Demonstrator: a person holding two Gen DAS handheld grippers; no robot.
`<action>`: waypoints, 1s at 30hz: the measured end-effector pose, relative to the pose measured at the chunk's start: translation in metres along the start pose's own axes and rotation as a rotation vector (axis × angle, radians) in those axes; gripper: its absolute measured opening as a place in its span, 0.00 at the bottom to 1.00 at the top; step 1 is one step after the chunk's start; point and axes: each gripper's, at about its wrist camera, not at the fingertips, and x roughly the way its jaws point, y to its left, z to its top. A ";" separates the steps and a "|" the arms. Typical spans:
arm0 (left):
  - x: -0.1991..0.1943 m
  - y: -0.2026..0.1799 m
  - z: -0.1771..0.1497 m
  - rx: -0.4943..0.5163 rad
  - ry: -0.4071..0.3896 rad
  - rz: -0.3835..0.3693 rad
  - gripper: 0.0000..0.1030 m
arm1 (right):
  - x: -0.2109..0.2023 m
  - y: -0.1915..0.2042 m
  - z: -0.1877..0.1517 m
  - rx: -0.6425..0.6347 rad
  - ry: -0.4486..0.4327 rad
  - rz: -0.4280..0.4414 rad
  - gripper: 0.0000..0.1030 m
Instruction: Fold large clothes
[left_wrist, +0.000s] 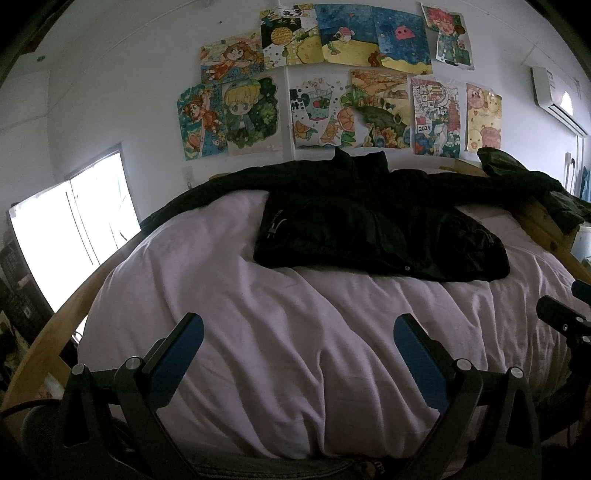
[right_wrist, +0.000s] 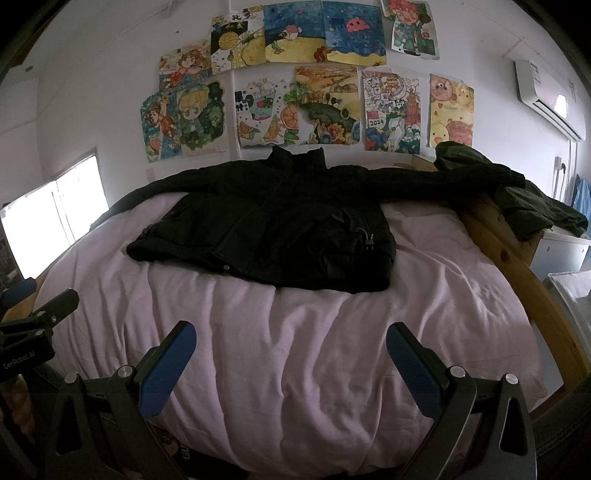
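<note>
A black jacket (right_wrist: 280, 225) lies spread on the far half of the bed (right_wrist: 295, 332), sleeves stretched out sideways. Nearer than the jacket, the left hand-held gripper (left_wrist: 299, 354) and right hand-held gripper (right_wrist: 291, 362) hover released, fingers spread, grasping nothing.

black jacket (left_wrist: 380, 229) spread flat on the pink sheet (left_wrist: 295, 350), sleeves out wide. left gripper (left_wrist: 299, 325) hangs over the sheet, jaws wide apart.

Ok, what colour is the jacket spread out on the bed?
Black; the jacket shows best in the right wrist view, against the pale pink bedsheet.
</note>
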 end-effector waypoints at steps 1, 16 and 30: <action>0.000 0.000 0.000 0.000 0.000 0.000 0.98 | 0.000 0.000 0.000 0.000 0.000 0.000 1.00; 0.000 0.000 0.000 0.000 0.001 0.000 0.98 | 0.000 0.000 -0.001 0.001 0.002 0.001 1.00; 0.000 0.000 0.000 0.000 0.002 0.001 0.98 | 0.002 0.002 -0.011 0.003 0.004 0.001 1.00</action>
